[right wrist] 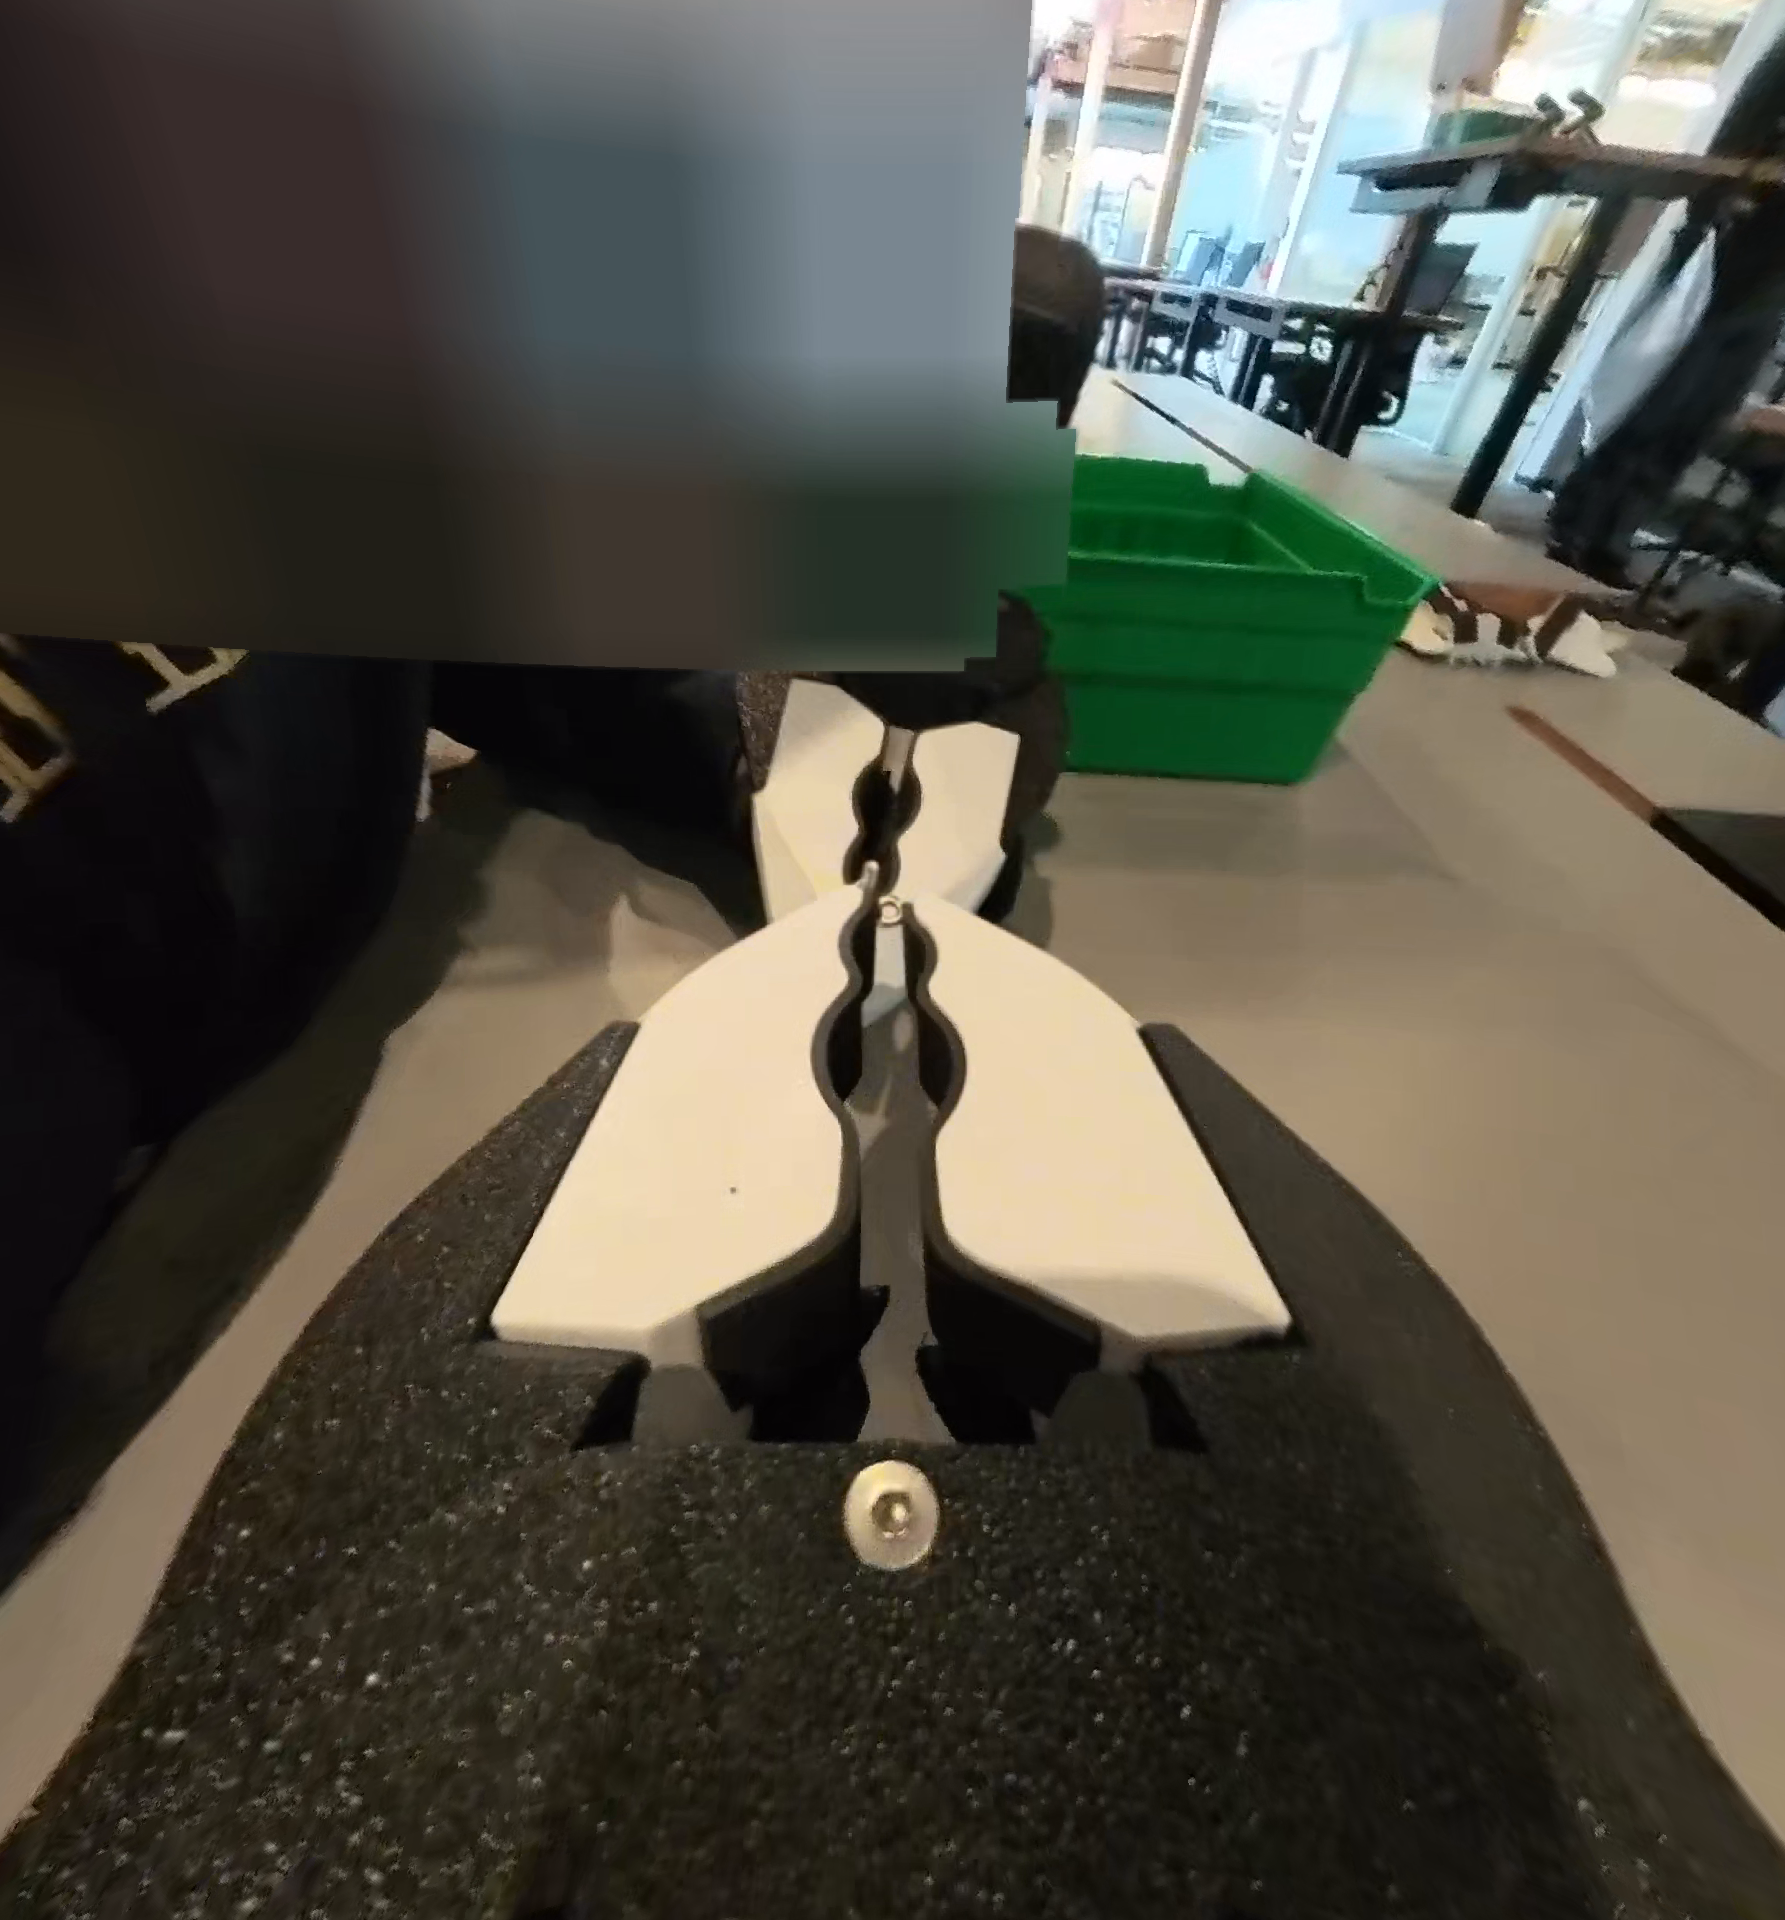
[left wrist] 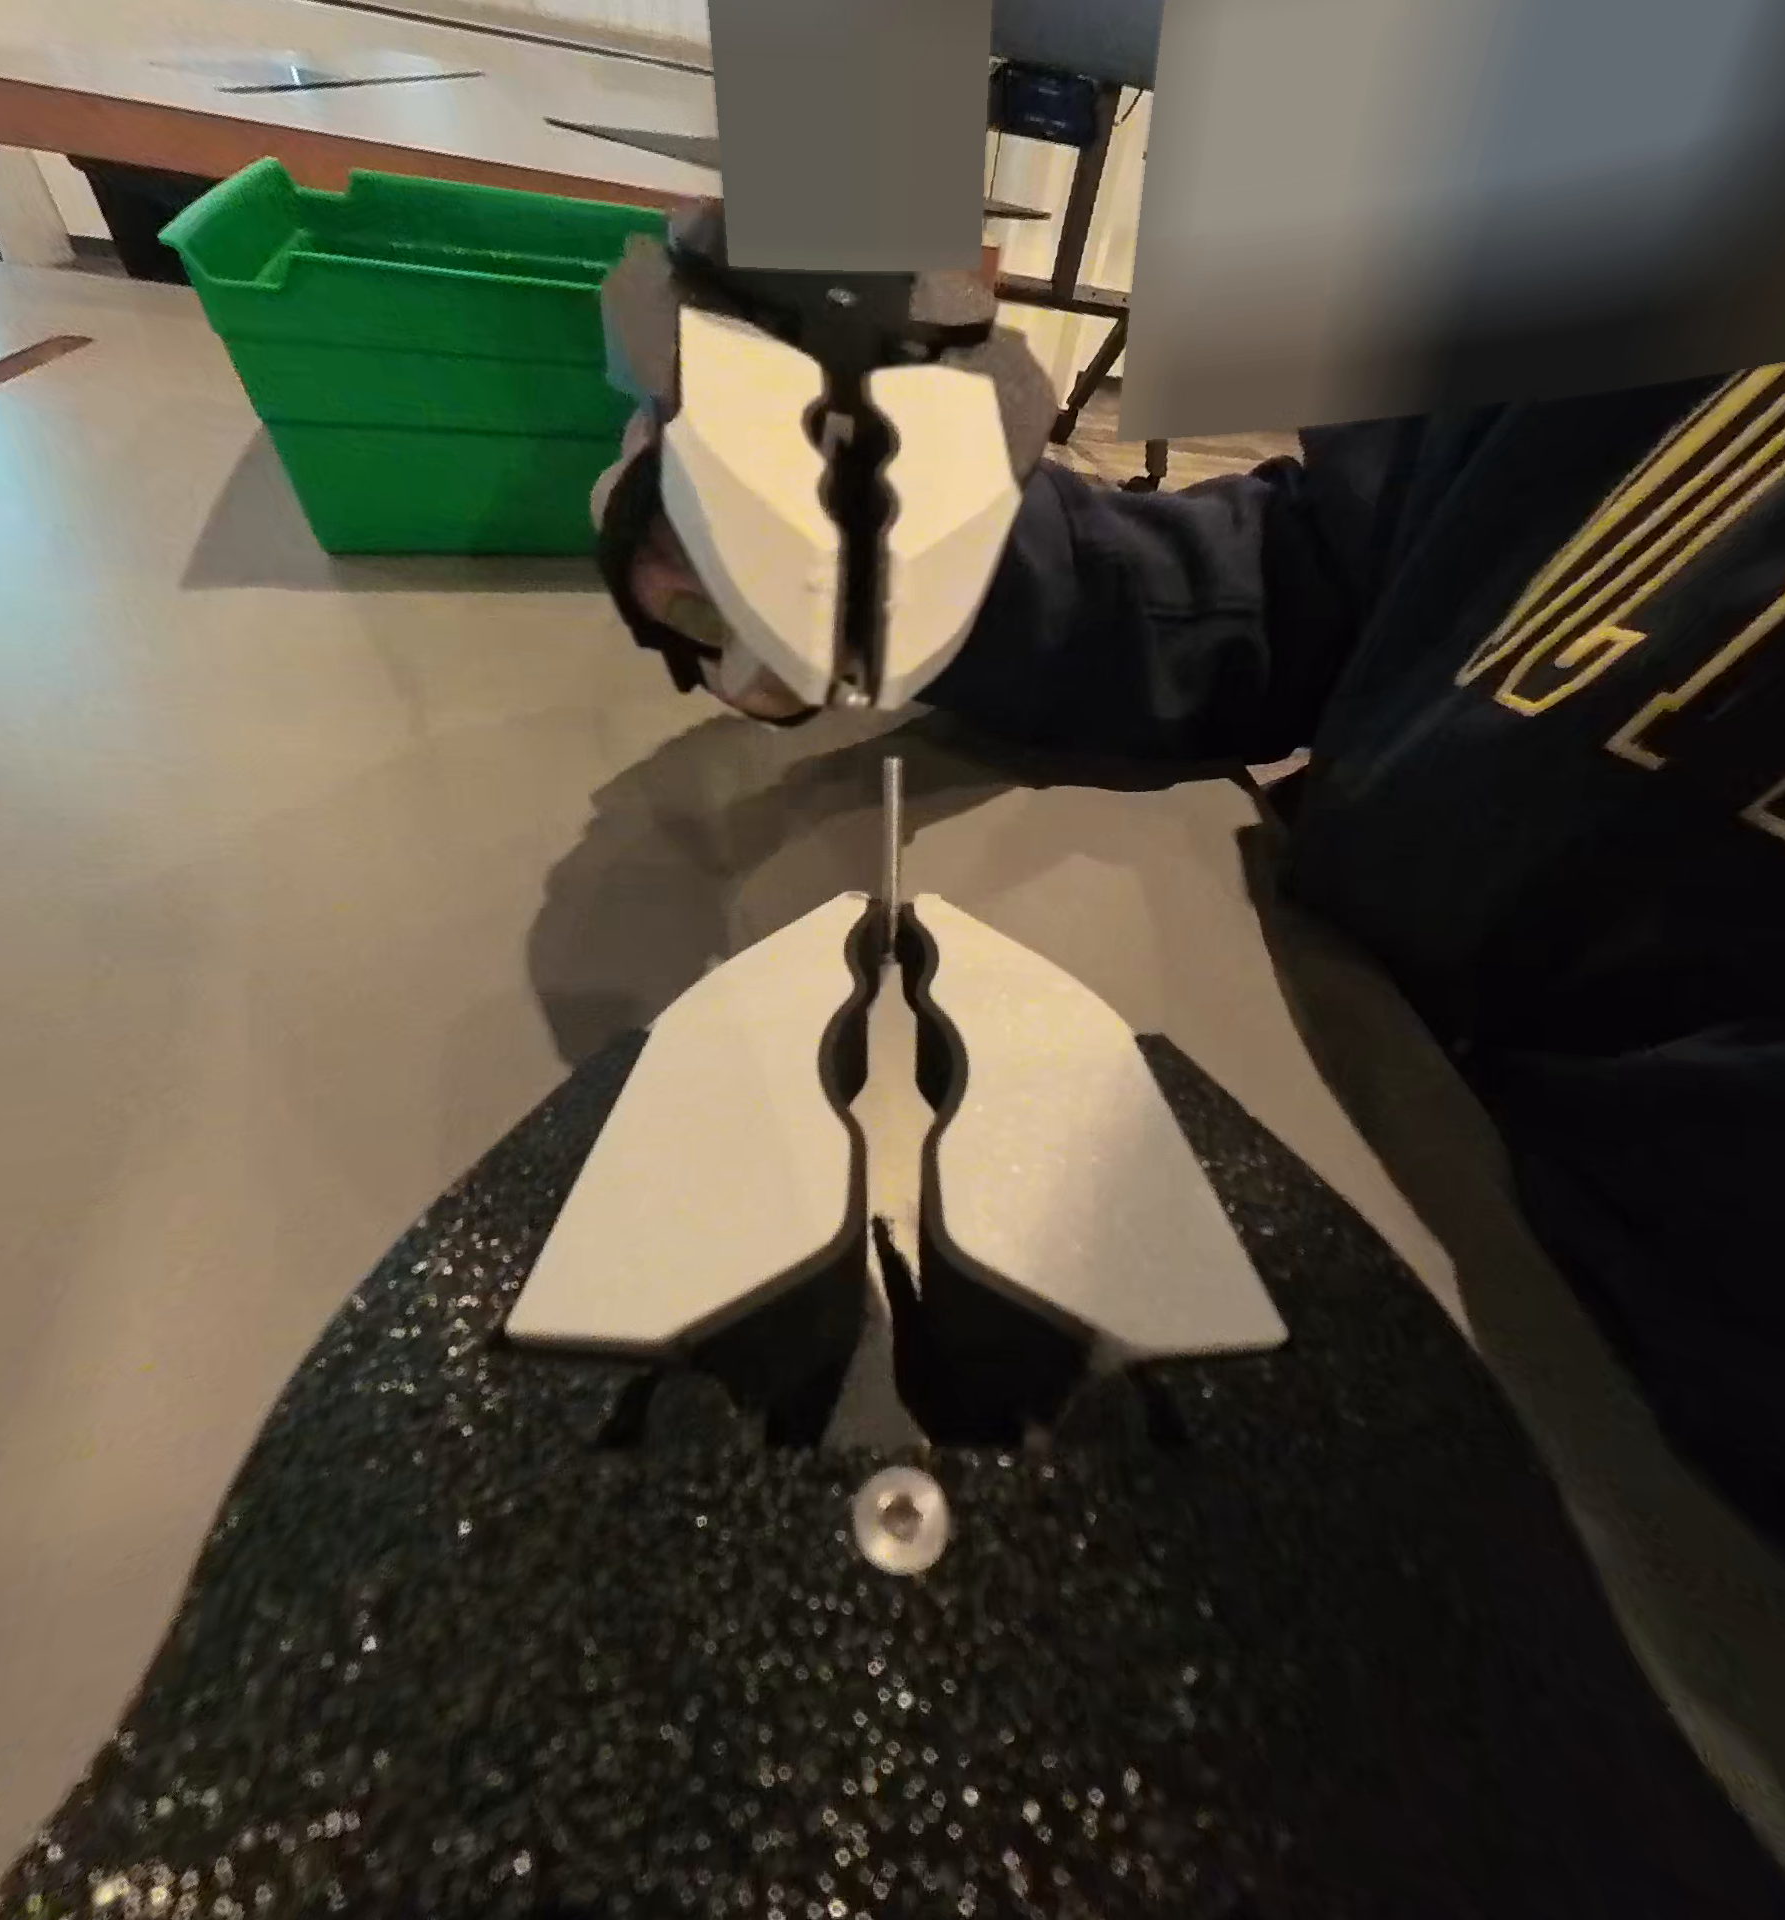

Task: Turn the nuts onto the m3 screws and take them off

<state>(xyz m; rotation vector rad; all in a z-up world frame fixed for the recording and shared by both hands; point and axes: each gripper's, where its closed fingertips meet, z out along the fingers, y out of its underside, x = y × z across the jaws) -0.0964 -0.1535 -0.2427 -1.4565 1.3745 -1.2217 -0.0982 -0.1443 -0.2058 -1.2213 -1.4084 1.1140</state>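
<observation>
Workshop room, grey tabletop, daylight from the far side.

Wide grey table (left wrist: 192, 831) with a brown edge strip (left wrist: 244, 130) along its far side. Stacked green plastic bins (left wrist: 420, 416) stand on the table. Behind them, a tall dark-framed desk (right wrist: 1553, 171) on black legs, and lower tables with chairs (right wrist: 1283, 332) farther back. Large bright panes (right wrist: 1272, 125), probably windows or glass partitions, let in pale light; the blur makes this uncertain. A small dark screen (left wrist: 1049, 104) sits on a stand.
</observation>
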